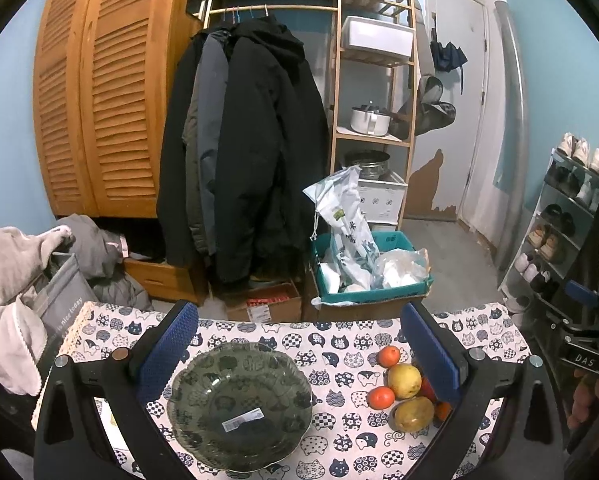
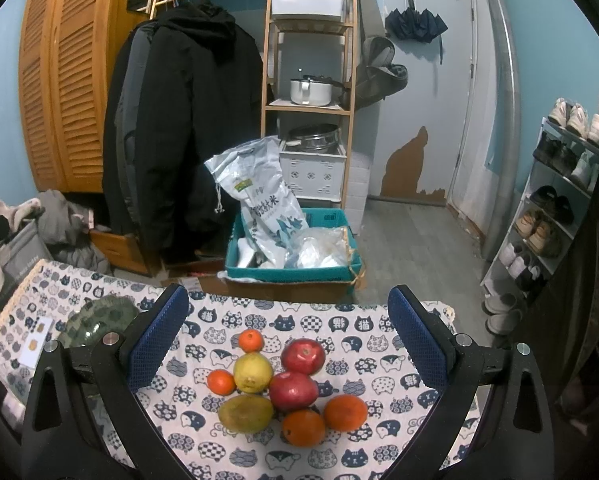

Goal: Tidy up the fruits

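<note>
A green glass bowl point(image 1: 241, 402) with a label inside sits empty on the cat-print tablecloth point(image 1: 339, 340), between the fingers of my open left gripper point(image 1: 299, 356). To its right lies a cluster of fruit. My open right gripper point(image 2: 287, 340) hovers over that cluster: two red apples point(image 2: 302, 356), a yellow pear point(image 2: 252, 372), a green-yellow mango point(image 2: 245, 413), two small tangerines point(image 2: 251, 340) and two larger oranges point(image 2: 304, 427). The bowl point(image 2: 99, 320) shows at the left edge in the right wrist view. In the left wrist view the pear point(image 1: 404, 380) and mango point(image 1: 414, 414) appear, the apples mostly hidden.
Beyond the table's far edge stand a teal crate point(image 2: 291, 256) with a rice bag and plastic bags, hanging coats point(image 1: 243, 152), a wooden shelf rack point(image 2: 311, 80), and a shoe rack point(image 2: 547, 216) on the right. A clothes pile point(image 1: 15, 280) lies at the left.
</note>
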